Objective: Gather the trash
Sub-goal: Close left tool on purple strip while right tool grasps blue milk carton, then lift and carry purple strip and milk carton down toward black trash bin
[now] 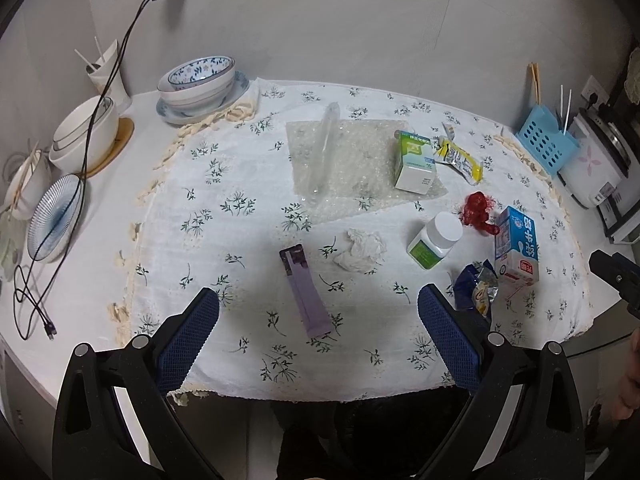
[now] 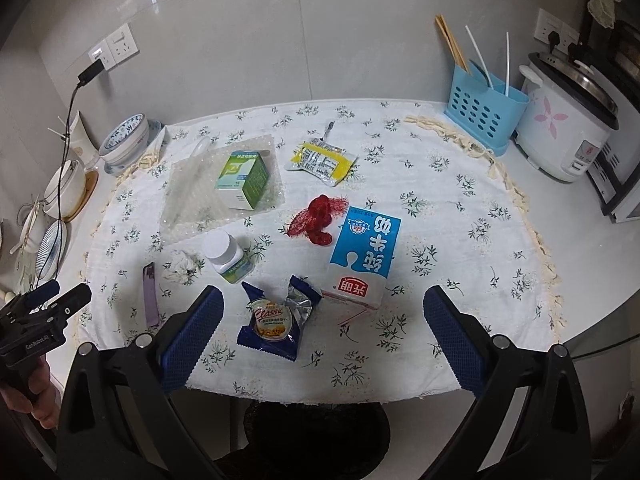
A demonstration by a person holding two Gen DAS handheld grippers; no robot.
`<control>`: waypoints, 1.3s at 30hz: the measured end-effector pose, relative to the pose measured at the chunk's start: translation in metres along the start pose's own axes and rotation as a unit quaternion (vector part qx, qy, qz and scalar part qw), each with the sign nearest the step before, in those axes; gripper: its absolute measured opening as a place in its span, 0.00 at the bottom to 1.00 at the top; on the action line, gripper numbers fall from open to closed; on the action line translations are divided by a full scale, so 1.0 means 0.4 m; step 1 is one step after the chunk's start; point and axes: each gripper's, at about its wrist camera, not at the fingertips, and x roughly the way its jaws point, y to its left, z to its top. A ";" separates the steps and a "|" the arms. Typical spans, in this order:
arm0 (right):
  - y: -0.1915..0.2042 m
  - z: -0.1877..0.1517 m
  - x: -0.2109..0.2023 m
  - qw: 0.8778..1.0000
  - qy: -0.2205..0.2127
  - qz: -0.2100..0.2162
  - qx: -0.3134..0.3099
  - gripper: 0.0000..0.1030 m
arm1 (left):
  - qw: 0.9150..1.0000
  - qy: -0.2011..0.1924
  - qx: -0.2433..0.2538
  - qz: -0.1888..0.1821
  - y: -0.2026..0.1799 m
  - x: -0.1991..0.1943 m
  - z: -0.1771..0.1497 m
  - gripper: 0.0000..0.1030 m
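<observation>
Left gripper wide open, empty; right gripper likewise; hand apparently gripping left handle.

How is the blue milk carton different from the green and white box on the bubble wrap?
The blue milk carton lies flat on the tablecloth; the green and white box rests on the bubble wrap. The milk carton is blue and white with a red band and looks larger; the box is green and white. Both are rectangular cardboard packs, untouched by either gripper.
</observation>
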 end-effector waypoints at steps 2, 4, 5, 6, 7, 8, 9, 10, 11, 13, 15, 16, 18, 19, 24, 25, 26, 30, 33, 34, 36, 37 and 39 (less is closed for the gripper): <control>0.000 0.004 0.032 1.000 0.008 -0.003 0.002 0.93 | 1.000 0.011 -0.003 0.003 0.012 0.031 0.005 0.94; -0.003 0.009 0.067 1.000 0.018 -0.008 0.004 0.93 | 1.000 0.022 -0.005 0.006 0.021 0.063 0.007 0.94; -0.006 0.011 0.082 1.000 0.022 -0.010 0.006 0.93 | 1.000 0.028 -0.006 0.008 0.024 0.081 0.009 0.94; -0.009 0.016 0.104 1.000 0.028 -0.012 0.008 0.93 | 0.999 0.036 -0.007 0.011 0.028 0.104 0.010 0.94; -0.011 0.018 0.121 0.999 0.033 -0.015 0.009 0.93 | 0.999 0.043 -0.008 0.013 0.031 0.124 0.011 0.94; -0.015 0.021 0.136 0.999 0.037 -0.018 0.009 0.93 | 0.999 0.050 -0.010 0.018 0.035 0.144 0.011 0.93; -0.018 0.026 0.156 0.999 0.042 -0.022 0.010 0.93 | 0.998 0.058 -0.012 0.023 0.038 0.166 0.012 0.93; -0.022 0.031 0.174 0.998 0.047 -0.026 0.010 0.93 | 0.997 0.068 -0.014 0.027 0.042 0.193 0.012 0.92; -0.026 0.037 0.193 0.998 0.052 -0.029 0.011 0.93 | 0.997 0.077 -0.014 0.031 0.042 0.213 0.011 0.91; -0.035 0.051 0.232 0.997 0.064 -0.033 0.018 0.93 | 0.995 0.091 -0.013 0.040 0.045 0.254 0.011 0.89; -0.045 0.064 0.261 0.997 0.071 -0.037 0.022 0.93 | 0.994 0.102 -0.016 0.044 0.049 0.289 0.009 0.88; -0.050 0.070 0.276 0.996 0.076 -0.043 0.023 0.92 | 0.993 0.112 -0.019 0.045 0.052 0.307 0.008 0.87; -0.057 0.081 0.301 0.995 0.084 -0.050 0.025 0.91 | 0.990 0.128 -0.023 0.049 0.057 0.335 0.005 0.83; -0.061 0.085 0.317 0.994 0.090 -0.053 0.029 0.90 | 0.989 0.135 -0.026 0.051 0.059 0.348 0.003 0.81; -0.079 0.096 0.387 0.989 0.128 -0.054 0.054 0.81 | 0.986 0.157 -0.030 0.057 0.062 0.388 -0.006 0.71; -0.080 0.097 0.397 0.988 0.133 -0.055 0.057 0.80 | 0.985 0.160 -0.032 0.053 0.062 0.395 -0.006 0.68; -0.080 0.097 0.405 0.987 0.138 -0.056 0.059 0.78 | 0.985 0.162 -0.031 0.055 0.060 0.399 -0.007 0.67; -0.084 0.093 0.433 0.982 0.162 -0.057 0.076 0.70 | 0.982 0.176 -0.029 0.055 0.044 0.408 -0.004 0.54; -0.084 0.089 0.449 0.978 0.180 -0.059 0.085 0.67 | 0.979 0.195 -0.031 0.056 0.031 0.418 -0.002 0.42; -0.084 0.087 0.454 0.977 0.186 -0.060 0.086 0.65 | 0.977 0.202 -0.037 0.055 0.030 0.419 -0.001 0.37; -0.085 0.085 0.462 0.975 0.193 -0.062 0.090 0.61 | 0.977 0.201 -0.045 0.053 0.028 0.417 -0.003 0.26; -0.088 0.086 0.464 0.975 0.193 -0.061 0.094 0.61 | 0.977 0.203 -0.042 0.055 0.028 0.415 -0.006 0.20; -0.090 0.087 0.463 0.974 0.192 -0.059 0.101 0.60 | 0.976 0.206 -0.040 0.052 0.024 0.415 -0.008 0.17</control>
